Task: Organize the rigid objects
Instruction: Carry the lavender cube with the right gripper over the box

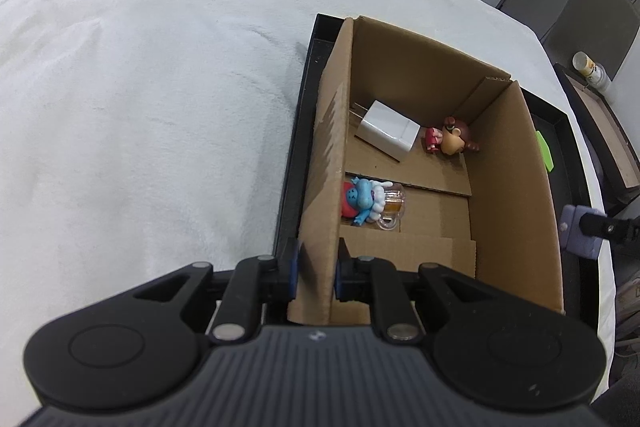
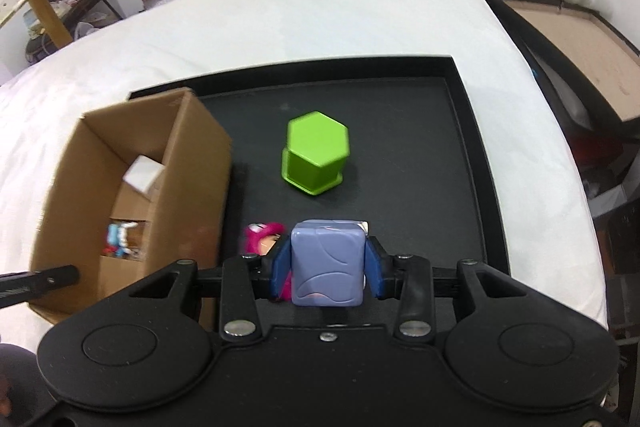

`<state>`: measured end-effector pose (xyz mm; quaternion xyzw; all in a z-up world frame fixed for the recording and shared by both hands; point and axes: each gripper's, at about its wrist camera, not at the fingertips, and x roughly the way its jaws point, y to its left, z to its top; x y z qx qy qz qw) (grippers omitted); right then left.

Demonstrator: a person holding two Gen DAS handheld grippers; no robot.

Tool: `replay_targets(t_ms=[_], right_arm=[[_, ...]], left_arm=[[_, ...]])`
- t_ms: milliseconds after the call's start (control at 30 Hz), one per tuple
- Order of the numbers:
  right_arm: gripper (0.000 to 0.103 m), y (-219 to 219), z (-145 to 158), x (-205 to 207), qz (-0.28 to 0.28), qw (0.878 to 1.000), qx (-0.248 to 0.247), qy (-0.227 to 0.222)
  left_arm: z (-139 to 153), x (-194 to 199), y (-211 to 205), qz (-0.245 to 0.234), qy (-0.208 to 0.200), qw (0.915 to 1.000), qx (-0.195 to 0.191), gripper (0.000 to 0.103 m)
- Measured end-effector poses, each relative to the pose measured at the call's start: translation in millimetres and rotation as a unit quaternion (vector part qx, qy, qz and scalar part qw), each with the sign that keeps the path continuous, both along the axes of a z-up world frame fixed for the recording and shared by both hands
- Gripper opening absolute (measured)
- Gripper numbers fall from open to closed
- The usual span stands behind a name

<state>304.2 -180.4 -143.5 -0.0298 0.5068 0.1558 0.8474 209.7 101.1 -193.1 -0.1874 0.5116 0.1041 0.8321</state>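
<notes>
Left gripper point(image 1: 316, 273) pinches the cardboard box point(image 1: 508, 187) wall, lower centre; right gripper point(image 2: 326, 273) clamps a purple block point(image 2: 327, 267), lower centre. Loosening would likely drop it short.

We see corrugated cardboard box point(image 1: 512, 187), matt brown. Tray point(image 2: 400, 147): matt black. White cloth point(image 1: 140, 87), fuzzy nap. Green hexagonal block point(image 2: 316, 153) and lilac block point(image 2: 328, 267): smooth plastic, slight sheen. White charger point(image 1: 388, 135): smooth plastic.
</notes>
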Motion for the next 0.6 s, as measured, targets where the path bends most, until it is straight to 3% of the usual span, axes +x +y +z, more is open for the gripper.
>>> replay_targets(t_ms=[600], right_arm=[[0.038,46.2,43.9,-6.2,0.039,0.998,0.037,-0.023]], left_arm=[[0.3,0.1,1.6,0.0,-0.002,1.0,-0.001,0.016]])
